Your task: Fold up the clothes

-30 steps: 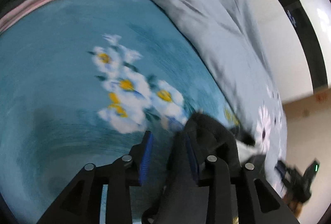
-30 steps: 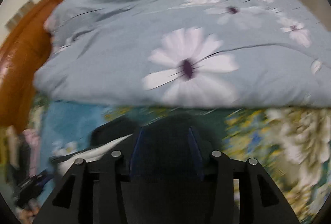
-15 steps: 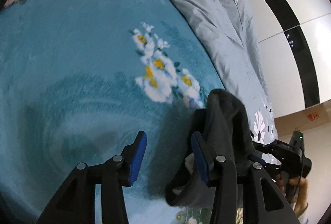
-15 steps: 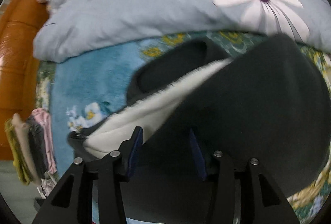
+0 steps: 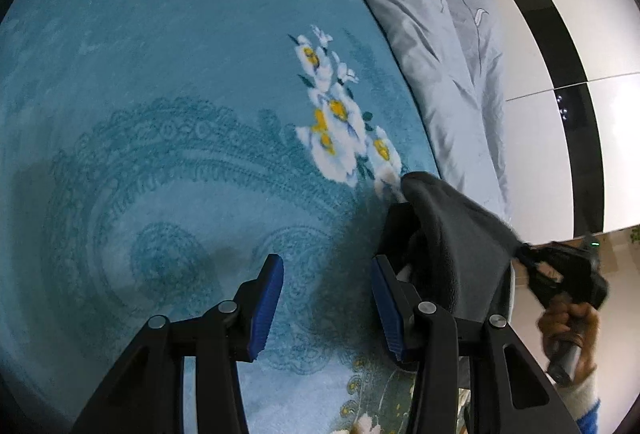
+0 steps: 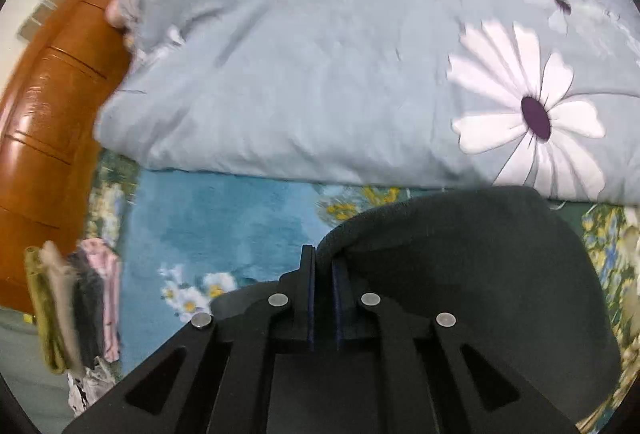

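- Right claw (image 6: 322,298): my jaws stand nearly together, pinching the rim of the dark garment (image 6: 472,274). Left claw (image 5: 326,308): jaws wide apart, nothing between them; the dark garment (image 5: 460,242) drapes over the outside of its right finger.
- Teal floral blanket (image 5: 168,113) covers the bed beneath both claws.
- Grey-blue duvet (image 6: 312,65) with daisy print lies bunched along the blanket's far edge, against an orange headboard (image 6: 44,121).
- Dark garment hangs lifted between the claws; its lower part is cut off by my fingers.
- Stack of folded clothes (image 6: 72,306) sits at the blanket's edge, blurred; separate items hard to make out.
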{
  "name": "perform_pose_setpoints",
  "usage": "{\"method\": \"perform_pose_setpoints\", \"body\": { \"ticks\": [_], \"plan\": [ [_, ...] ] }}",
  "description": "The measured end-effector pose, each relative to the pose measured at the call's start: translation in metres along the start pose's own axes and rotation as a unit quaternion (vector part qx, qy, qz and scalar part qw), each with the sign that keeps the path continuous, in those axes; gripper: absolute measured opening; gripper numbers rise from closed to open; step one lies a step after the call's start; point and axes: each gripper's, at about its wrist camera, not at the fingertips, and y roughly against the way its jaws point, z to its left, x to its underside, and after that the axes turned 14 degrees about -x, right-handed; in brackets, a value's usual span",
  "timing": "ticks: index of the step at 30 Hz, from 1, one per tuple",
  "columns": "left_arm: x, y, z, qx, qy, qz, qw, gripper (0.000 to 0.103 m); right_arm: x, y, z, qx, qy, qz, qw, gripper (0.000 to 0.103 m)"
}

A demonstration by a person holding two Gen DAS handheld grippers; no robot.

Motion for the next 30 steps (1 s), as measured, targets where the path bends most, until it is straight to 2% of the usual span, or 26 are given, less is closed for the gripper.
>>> {"method": "perform_pose_setpoints", "body": {
  "ticks": [3, 5, 7, 8, 9, 10, 12, 16, 19, 23, 26, 27, 30],
  "plan": [
    [0.001, 0.000, 0.005, -0.003, 0.010, 0.005, 0.9999, 0.049, 0.005, -0.027, -0.020, 0.019, -0.031, 0.034, 0.999, 0.007],
    [0.001, 0.000, 0.006, -0.001, 0.011, 0.009, 0.9999, 0.049, 0.009, -0.031, -0.025, 0.012, -0.029, 0.038, 0.999, 0.011],
    [0.002, 0.000, 0.004, 0.002, 0.008, 0.011, 0.9999, 0.052, 0.012, -0.021, -0.026, -0.007, -0.013, 0.034, 0.999, 0.015],
    [0.003, 0.001, 0.001, 0.002, -0.001, 0.011, 0.9999, 0.053, 0.011, -0.015, -0.024, -0.019, -0.004, 0.032, 0.999, 0.024],
    [0.004, 0.001, -0.003, 0.003, -0.010, 0.012, 0.9999, 0.053, 0.011, -0.007, -0.023, -0.033, 0.006, 0.028, 0.999, 0.028],
    [0.005, 0.002, -0.008, 0.005, -0.022, 0.012, 0.9997, 0.053, 0.012, 0.007, -0.022, -0.053, 0.019, 0.015, 0.998, 0.035],
    [0.009, 0.005, -0.019, 0.010, -0.049, 0.011, 0.9987, 0.053, 0.016, 0.038, -0.021, -0.075, 0.050, -0.013, 0.996, 0.038],
    [0.022, 0.023, -0.052, 0.042, -0.108, -0.007, 0.9932, 0.053, 0.048, 0.067, -0.035, -0.047, 0.108, -0.014, 0.993, 0.040],
    [0.031, 0.034, -0.093, 0.085, -0.166, -0.015, 0.9823, 0.053, 0.076, 0.083, -0.047, -0.020, 0.151, -0.005, 0.988, 0.040],
    [0.045, 0.015, -0.138, 0.052, -0.255, -0.004, 0.9655, 0.053, 0.112, 0.075, -0.057, -0.013, 0.196, 0.032, 0.980, 0.040],
    [0.055, 0.000, -0.170, 0.026, -0.317, 0.004, 0.9480, 0.053, 0.125, 0.073, -0.066, 0.004, 0.219, 0.020, 0.975, 0.040],
    [0.053, -0.010, -0.168, 0.010, -0.310, 0.009, 0.9507, 0.053, 0.126, 0.073, -0.071, 0.013, 0.221, 0.010, 0.975, 0.041],
    [0.041, -0.032, -0.158, -0.005, -0.258, 0.031, 0.9655, 0.053, 0.118, 0.069, -0.091, 0.045, 0.193, -0.033, 0.980, 0.041]
  ]
}}
